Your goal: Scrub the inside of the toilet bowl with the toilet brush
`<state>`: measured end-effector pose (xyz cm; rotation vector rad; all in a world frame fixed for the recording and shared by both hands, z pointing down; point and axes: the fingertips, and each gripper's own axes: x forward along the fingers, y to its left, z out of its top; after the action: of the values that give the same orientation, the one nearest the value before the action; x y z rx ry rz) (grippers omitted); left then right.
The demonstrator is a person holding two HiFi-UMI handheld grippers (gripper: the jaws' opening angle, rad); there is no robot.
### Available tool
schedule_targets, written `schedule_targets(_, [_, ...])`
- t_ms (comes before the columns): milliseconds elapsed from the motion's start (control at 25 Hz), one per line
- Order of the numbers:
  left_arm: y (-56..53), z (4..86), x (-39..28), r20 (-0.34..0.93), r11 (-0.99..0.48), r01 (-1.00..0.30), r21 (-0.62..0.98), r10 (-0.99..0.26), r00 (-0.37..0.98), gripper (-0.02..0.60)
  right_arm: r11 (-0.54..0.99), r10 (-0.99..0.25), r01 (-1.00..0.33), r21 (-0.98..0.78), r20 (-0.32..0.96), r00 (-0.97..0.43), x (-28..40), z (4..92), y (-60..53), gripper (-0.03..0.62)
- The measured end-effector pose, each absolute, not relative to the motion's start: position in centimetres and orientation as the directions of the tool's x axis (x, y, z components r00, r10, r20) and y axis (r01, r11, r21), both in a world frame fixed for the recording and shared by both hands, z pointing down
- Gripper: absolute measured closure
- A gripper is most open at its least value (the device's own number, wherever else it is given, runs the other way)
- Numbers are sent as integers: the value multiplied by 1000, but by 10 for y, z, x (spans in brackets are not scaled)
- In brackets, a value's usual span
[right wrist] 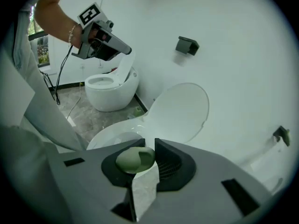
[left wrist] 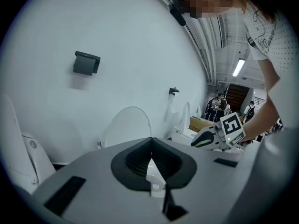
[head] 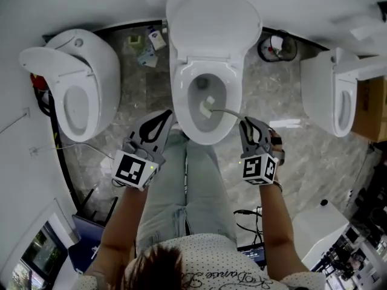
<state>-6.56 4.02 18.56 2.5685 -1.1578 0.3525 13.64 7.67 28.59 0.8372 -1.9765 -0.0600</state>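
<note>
Head view — right hand-held gripper seemingly grips brush

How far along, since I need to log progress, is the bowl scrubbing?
Done: the lid is up, and the right gripper is shut on the toilet brush. In hand: its head sits inside the toilet bowl. Remaining: the scrubbing; how much is clean can't be told. The left gripper is shut, empty.

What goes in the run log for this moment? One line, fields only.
right gripper: shut on toilet brush | brush: head inside toilet bowl | left gripper: shut, empty, left of bowl | lid: up
</note>
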Motion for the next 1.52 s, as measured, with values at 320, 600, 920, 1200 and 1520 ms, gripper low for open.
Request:
schedule_targets(320, [32, 138, -57, 309, -652, -743, 152, -682, 662, 578, 645, -675, -662, 383, 691, -259, 155, 213, 77, 517])
schedule_targets(600, [34, 99, -43, 272, -698, -703, 136, -656, 704, 578, 603, -719, -701, 381, 641, -270, 159, 161, 84, 517])
schedule_targets(920, [31, 68, -43, 243, -697, -708, 113, -672, 700, 578, 522, -801, -746, 415, 540, -260, 161, 98, 78, 517])
schedule_targets(1200, [25, 39, -43, 193, -687, -722, 88, -699, 688, 578, 474, -847, -759, 446, 468, -254, 159, 60, 76, 517])
schedule_targets(1520, [30, 23, -40, 170, -686, -724, 70, -707, 686, 578, 451, -874, -751, 482, 408, -263, 152, 30, 82, 516])
